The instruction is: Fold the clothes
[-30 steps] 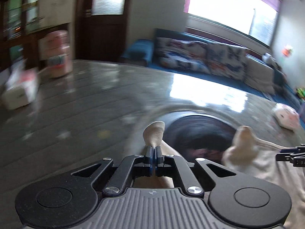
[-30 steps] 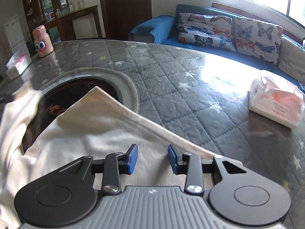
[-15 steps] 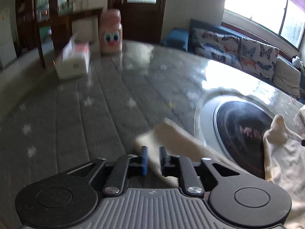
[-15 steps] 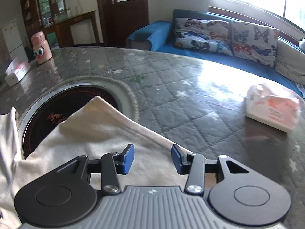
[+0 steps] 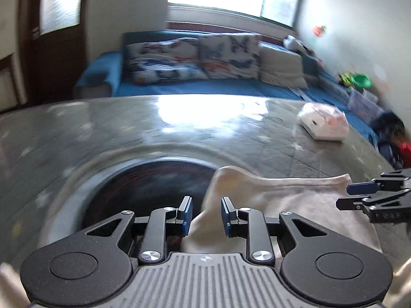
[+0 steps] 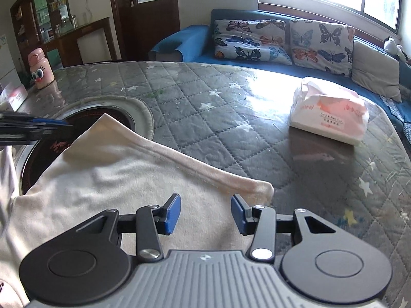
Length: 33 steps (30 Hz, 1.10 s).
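A cream garment (image 6: 115,174) lies flat on the quilted grey table (image 6: 218,118), partly over a dark round inset (image 6: 51,143). My right gripper (image 6: 205,205) hovers open just above the garment near its right corner, nothing between the pads. In the left wrist view the same garment (image 5: 282,195) has a folded edge rising between the pads of my left gripper (image 5: 206,205), which stands open and does not press on it. The right gripper (image 5: 359,195) shows at that view's right edge. The left gripper (image 6: 38,125) reaches in from the left of the right wrist view.
A pink-and-white tissue pack (image 6: 328,118) lies at the table's right side. A pink cartoon bottle (image 6: 41,68) and a tissue box (image 6: 14,97) stand at the far left edge. A blue sofa with butterfly cushions (image 6: 282,38) runs behind the table.
My left gripper was shut on a cloth corner, then let it go and swung left and back over the dark inset. The right gripper's jaws opened a little wider.
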Motion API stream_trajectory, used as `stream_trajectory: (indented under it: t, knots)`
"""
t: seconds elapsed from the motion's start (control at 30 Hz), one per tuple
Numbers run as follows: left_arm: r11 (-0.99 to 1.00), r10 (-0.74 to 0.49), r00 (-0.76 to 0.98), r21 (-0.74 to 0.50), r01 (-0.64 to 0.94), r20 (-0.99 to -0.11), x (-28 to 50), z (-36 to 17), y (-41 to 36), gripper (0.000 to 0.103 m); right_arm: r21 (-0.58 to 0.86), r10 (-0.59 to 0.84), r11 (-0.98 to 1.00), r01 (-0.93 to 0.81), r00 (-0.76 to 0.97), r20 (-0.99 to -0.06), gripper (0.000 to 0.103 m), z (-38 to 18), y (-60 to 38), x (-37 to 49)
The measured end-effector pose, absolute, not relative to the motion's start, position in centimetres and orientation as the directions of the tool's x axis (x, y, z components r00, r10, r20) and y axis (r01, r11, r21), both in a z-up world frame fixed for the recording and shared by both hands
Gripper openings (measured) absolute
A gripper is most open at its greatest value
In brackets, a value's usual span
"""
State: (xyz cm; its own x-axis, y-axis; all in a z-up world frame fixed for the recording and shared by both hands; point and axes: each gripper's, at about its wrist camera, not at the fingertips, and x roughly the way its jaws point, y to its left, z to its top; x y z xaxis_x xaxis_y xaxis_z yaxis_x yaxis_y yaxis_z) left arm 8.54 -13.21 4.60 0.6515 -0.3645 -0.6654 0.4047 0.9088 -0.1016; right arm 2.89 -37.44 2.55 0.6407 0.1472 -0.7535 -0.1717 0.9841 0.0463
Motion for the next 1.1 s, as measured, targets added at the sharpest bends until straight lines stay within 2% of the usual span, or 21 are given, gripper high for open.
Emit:
stream_trajectory:
  t: [0.07, 0.17, 0.2, 0.23, 0.5, 0.6, 0.7, 0.77, 1.0, 1.1]
  knots:
    - [0.902, -0.372, 0.631, -0.105, 0.419, -0.680, 9.5, 3.7, -14.4, 0.027, 0.053, 0.151, 0.984, -0.170, 0.644, -0.750, 0.044, 2.5, -37.7, 2.8]
    - [0.894, -0.394, 0.611, -0.133, 0.428, -0.686, 10.2, 3.0, -14.6, 0.021, 0.054, 0.149, 0.985, -0.165, 0.647, -0.748, 0.044, 2.4, -38.1, 2.8]
    - [0.886, -0.413, 0.604, -0.149, 0.438, -0.681, 10.3, 2.7, -14.6, 0.012, 0.053, 0.148, 0.985, -0.164, 0.647, -0.748, 0.044, 2.4, -38.2, 2.8]
    - [0.874, -0.434, 0.597, -0.155, 0.460, -0.675, 10.0, 2.7, -14.6, 0.010, 0.054, 0.148, 0.985, -0.163, 0.648, -0.748, 0.044, 2.3, -38.4, 2.9]
    - [0.738, -0.582, 0.464, -0.195, 0.646, -0.668, 6.9, 2.4, -16.1, 0.011, 0.069, 0.158, 0.984, -0.162, 0.644, -0.749, 0.044, 1.8, -39.1, 3.0]
    - [0.723, -0.613, 0.485, -0.195, 0.662, -0.624, 6.3, 3.2, -15.3, 0.011, 0.072, 0.162, 0.984, -0.163, 0.644, -0.748, 0.044, 1.6, -39.2, 3.0]
    - [0.772, -0.590, 0.572, -0.189, 0.607, -0.570, 6.8, 4.2, -14.1, 0.011, 0.068, 0.161, 0.984, -0.167, 0.643, -0.748, 0.044, 1.5, -39.3, 3.0]
    - [0.809, -0.560, 0.607, -0.215, 0.547, -0.564, 8.0, 4.2, -13.4, 0.011, 0.067, 0.161, 0.983, -0.169, 0.643, -0.749, 0.044, 1.5, -39.3, 3.0]
    - [0.909, -0.416, 0.672, -0.260, 0.326, -0.612, 11.5, 3.0, -10.6, 0.011, 0.063, 0.158, 0.984, -0.168, 0.645, -0.748, 0.044, 1.6, -39.3, 2.9]
    - [0.911, -0.412, 0.641, -0.291, 0.291, -0.648, 12.8, 2.4, -10.1, 0.011, 0.061, 0.156, 0.984, -0.167, 0.644, -0.749, 0.044, 1.6, -39.3, 3.0]
